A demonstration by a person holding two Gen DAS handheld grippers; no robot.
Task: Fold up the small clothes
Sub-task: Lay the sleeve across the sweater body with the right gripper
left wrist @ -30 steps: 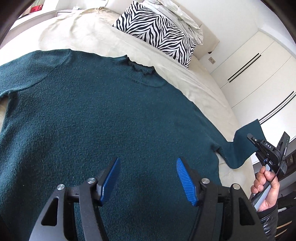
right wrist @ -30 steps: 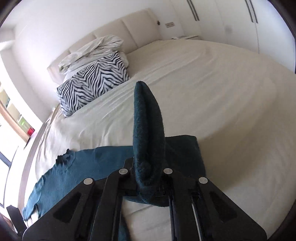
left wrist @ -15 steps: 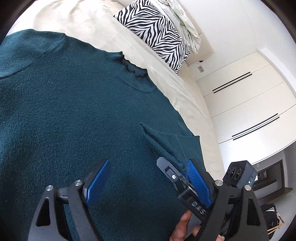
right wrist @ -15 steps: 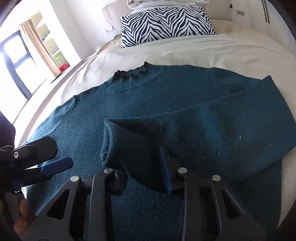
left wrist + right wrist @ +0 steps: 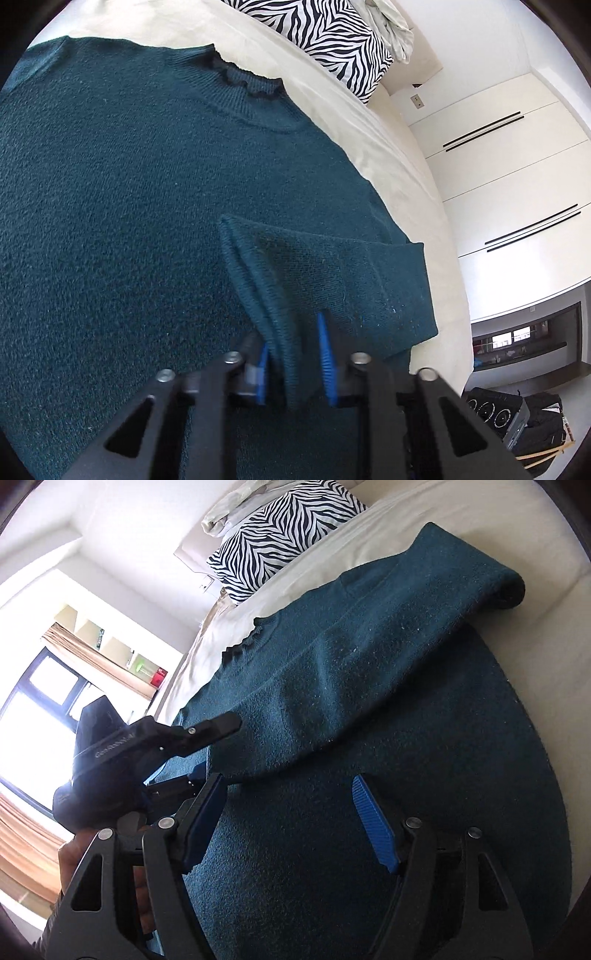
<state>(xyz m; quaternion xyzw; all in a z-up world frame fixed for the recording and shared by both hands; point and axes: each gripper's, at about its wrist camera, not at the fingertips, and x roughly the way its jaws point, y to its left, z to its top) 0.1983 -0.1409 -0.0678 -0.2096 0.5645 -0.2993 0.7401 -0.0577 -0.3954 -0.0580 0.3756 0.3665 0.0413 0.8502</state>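
A dark teal sweater lies flat on the bed, neck toward the pillows. Its right sleeve is folded across the body. My left gripper is shut on the ribbed cuff of that sleeve, the blue pads pressing it from both sides. In the right wrist view the sleeve runs diagonally over the sweater, and the left gripper holds its end. My right gripper hovers over the sweater body, jaws opening, with nothing between them.
A zebra-striped pillow and a crumpled white one lie at the head of the cream bed. White wardrobe doors stand beyond the bed's right side. A black bag sits on the floor. A window is on the left.
The right gripper carried the sleeve over the sweater body, let it go and opened. The left gripper moved onto the cuff and closed on it.
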